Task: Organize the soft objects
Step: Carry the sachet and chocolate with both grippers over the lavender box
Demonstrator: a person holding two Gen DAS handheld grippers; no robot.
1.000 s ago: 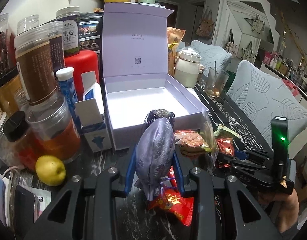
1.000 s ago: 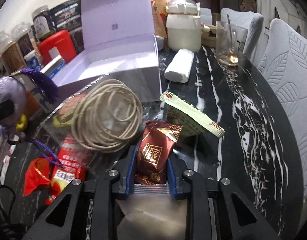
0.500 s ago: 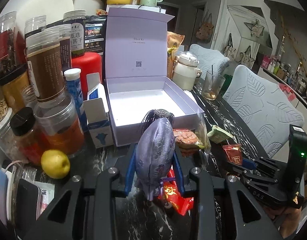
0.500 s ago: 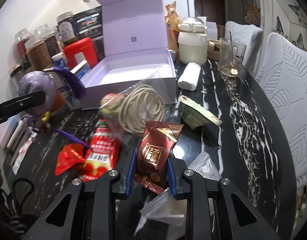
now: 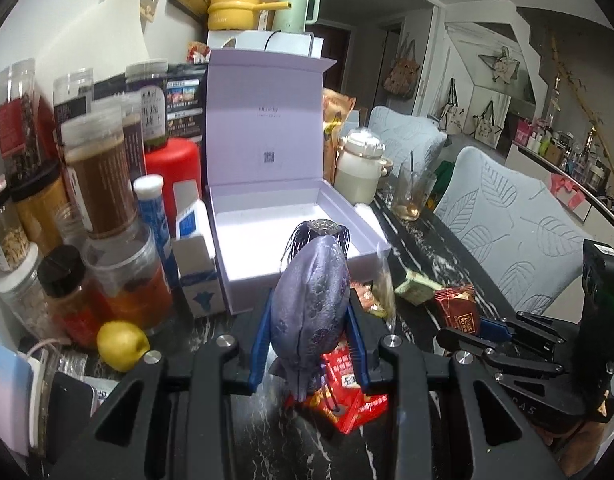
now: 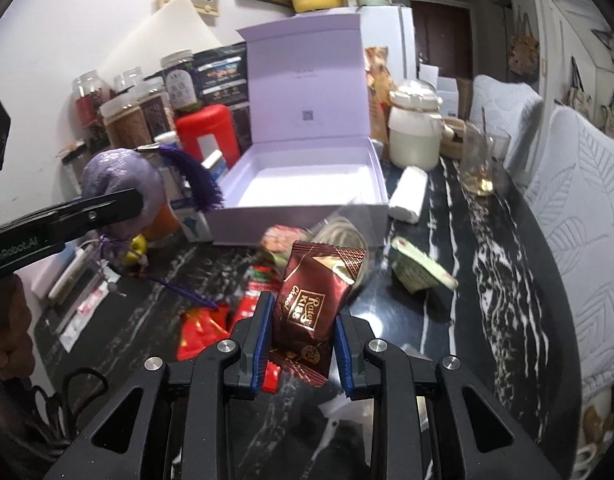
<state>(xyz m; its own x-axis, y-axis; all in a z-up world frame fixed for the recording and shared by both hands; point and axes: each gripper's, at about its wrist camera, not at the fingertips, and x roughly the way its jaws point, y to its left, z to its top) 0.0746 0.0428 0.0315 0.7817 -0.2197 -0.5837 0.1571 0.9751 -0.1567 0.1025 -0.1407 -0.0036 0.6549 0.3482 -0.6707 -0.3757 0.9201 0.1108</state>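
My left gripper (image 5: 309, 320) is shut on a purple silk pouch (image 5: 313, 300) with a dark tassel, held above the dark marble table in front of the open lilac box (image 5: 295, 236). In the right wrist view that pouch (image 6: 119, 180) hangs at the left, clamped by the left gripper's finger. My right gripper (image 6: 303, 316) is shut on a dark red snack packet (image 6: 313, 300), lifted off the table short of the box (image 6: 307, 184). The left wrist view shows the same packet (image 5: 457, 306) at the tip of the right gripper, low on the right. The box is empty inside.
Jars, a red canister (image 5: 173, 172) and a lemon (image 5: 121, 344) crowd the left of the box. Red packets (image 6: 203, 324), a bagged cord coil (image 6: 339, 232), a green packet (image 6: 419, 270), a white roll (image 6: 407, 196), a white pot (image 6: 413, 136) and a glass (image 6: 481, 160) lie around it. Padded chairs (image 5: 507, 232) line the right edge.
Both grippers have risen with their loads still clamped. The right gripper lifted the red packet clear of the cord coil and the table clutter now looks lower and farther.
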